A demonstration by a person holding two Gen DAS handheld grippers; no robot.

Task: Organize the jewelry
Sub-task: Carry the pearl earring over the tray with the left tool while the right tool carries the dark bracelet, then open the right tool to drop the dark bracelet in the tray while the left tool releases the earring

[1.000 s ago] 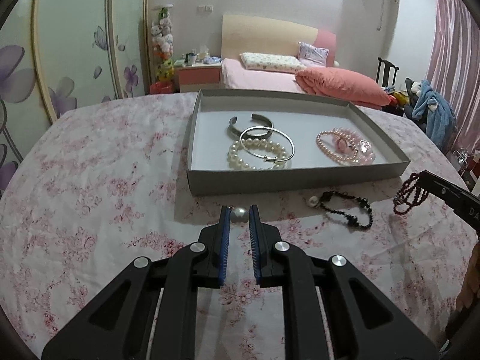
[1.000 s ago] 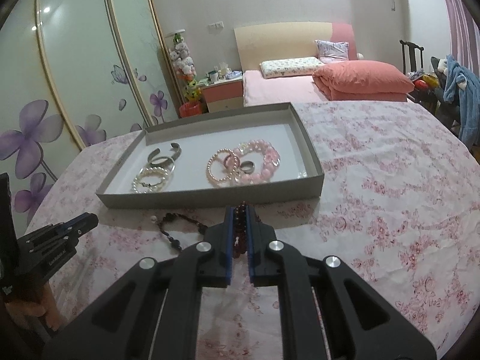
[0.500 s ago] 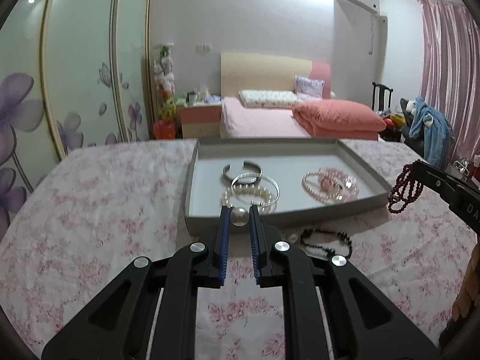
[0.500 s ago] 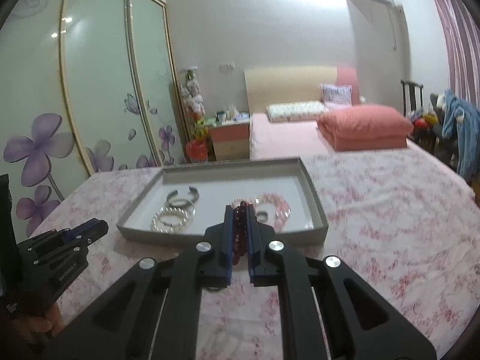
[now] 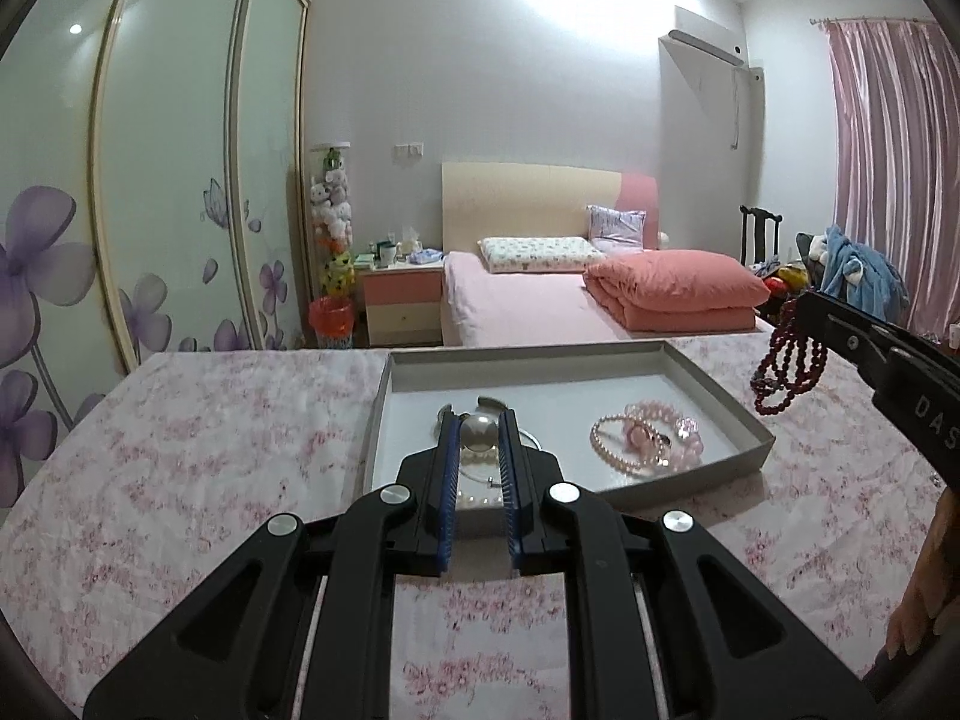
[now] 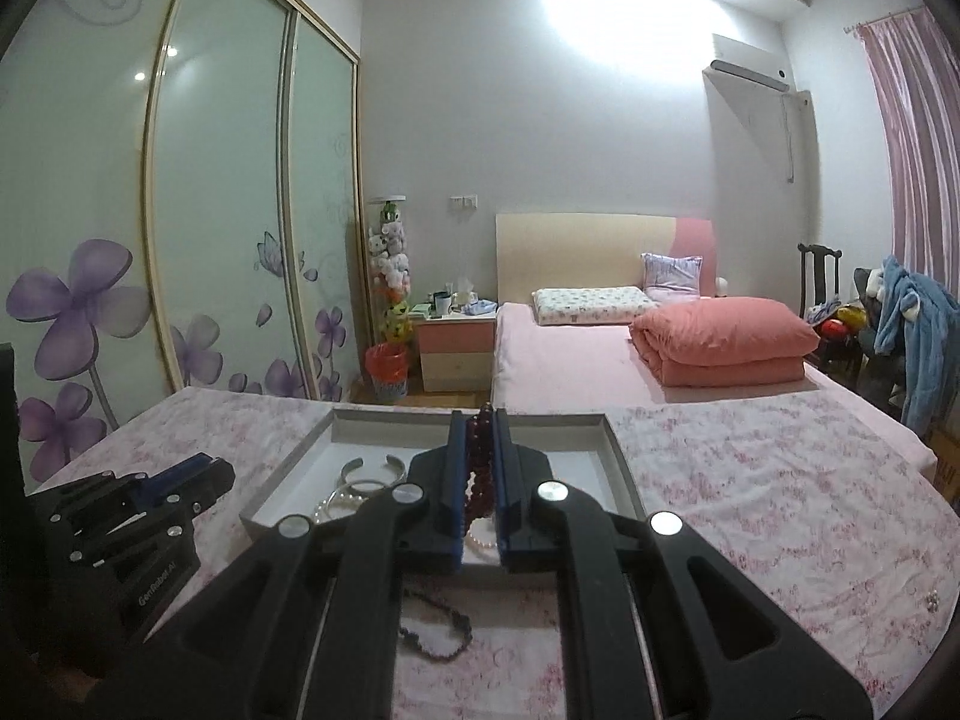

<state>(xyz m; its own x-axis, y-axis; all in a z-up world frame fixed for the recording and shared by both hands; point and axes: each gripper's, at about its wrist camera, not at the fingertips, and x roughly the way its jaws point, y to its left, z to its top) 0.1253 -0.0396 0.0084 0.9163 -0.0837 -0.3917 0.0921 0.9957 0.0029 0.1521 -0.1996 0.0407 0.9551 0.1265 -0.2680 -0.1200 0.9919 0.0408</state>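
Note:
My left gripper (image 5: 478, 420) is shut on a large white pearl (image 5: 478, 431) and holds it above the near left part of the grey tray (image 5: 714, 387). My right gripper (image 6: 480, 420) is shut on a dark red bead bracelet (image 6: 479, 468), which hangs from it beside the tray's right edge in the left wrist view (image 5: 786, 369). In the tray lie pink bead bracelets (image 5: 645, 437), a silver cuff (image 6: 367, 467), a silver bangle and a white pearl bracelet (image 6: 336, 504). A black bead bracelet (image 6: 435, 630) lies on the floral cloth in front of the tray.
The table carries a pink floral cloth (image 5: 180, 432). Behind it stand a bed with a folded pink quilt (image 5: 672, 294), a nightstand (image 5: 402, 300) and sliding wardrobe doors at left. A chair with clothes (image 5: 852, 270) stands at the right.
Both grippers rose from the cloth and moved forward toward the tray. The left carries the pearl, now above the tray; the right carries the red bracelet.

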